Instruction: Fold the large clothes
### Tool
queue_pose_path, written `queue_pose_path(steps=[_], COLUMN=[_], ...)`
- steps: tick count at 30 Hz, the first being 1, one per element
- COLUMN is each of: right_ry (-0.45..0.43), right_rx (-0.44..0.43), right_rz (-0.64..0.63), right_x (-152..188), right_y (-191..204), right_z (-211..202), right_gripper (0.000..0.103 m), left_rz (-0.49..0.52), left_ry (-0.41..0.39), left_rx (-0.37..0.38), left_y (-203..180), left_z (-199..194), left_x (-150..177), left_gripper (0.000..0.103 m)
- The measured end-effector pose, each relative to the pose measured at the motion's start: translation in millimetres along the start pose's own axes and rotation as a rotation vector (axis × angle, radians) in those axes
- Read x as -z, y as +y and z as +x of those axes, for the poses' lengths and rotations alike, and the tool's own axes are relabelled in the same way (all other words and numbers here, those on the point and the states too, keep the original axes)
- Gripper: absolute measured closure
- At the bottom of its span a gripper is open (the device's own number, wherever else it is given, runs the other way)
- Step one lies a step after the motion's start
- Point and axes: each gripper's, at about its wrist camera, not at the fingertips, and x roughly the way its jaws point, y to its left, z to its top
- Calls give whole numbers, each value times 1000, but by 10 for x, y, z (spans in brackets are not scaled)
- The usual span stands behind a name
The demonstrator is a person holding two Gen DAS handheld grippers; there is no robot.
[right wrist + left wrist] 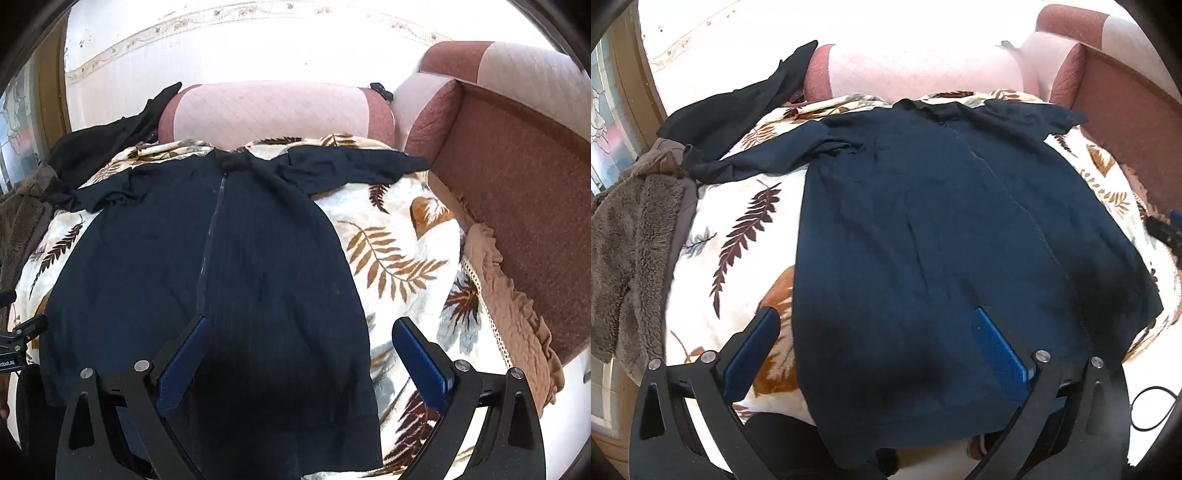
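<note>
Two grippers hover side by side over a sofa [517,155] covered by a leaf-printed blanket [399,243]. Ahead of and beneath both lies the task's garment, a large navy zip-front jacket [923,221], spread flat front-up with its collar far from the grippers, hem nearest them and sleeves stretched out to either side, seemingly laid out ready for folding. To the far left of the left gripper a brown fleece garment [631,251] and a black garment [738,103] are heaped, probably waiting their turn. The left gripper [875,354] is released, jaws spread wide straddling the jacket's left hem edge. The right gripper [303,363] is likewise released and holds nothing, angled down over the right hem edge.
</note>
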Motion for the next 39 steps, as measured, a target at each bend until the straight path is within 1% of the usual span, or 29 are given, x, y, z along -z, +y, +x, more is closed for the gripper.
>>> queue_pose_path(steps=[5, 10, 19, 39], right_ry=[16, 18, 33, 23], right_rx=[22, 44, 33, 7], right_rz=[-13, -46, -48, -29], right_x=[106, 189, 241, 322], right_y=[19, 62, 67, 37], right_z=[14, 9, 25, -31], right_gripper=[4, 4, 4, 4], left_rz=[-29, -29, -36, -8], left_ry=[23, 30, 22, 2], left_rx=[30, 34, 42, 34], left_y=[-59, -54, -73, -191], left_z=[50, 58, 9, -95], left_x=[40, 127, 139, 162], left_gripper=[0, 0, 0, 0])
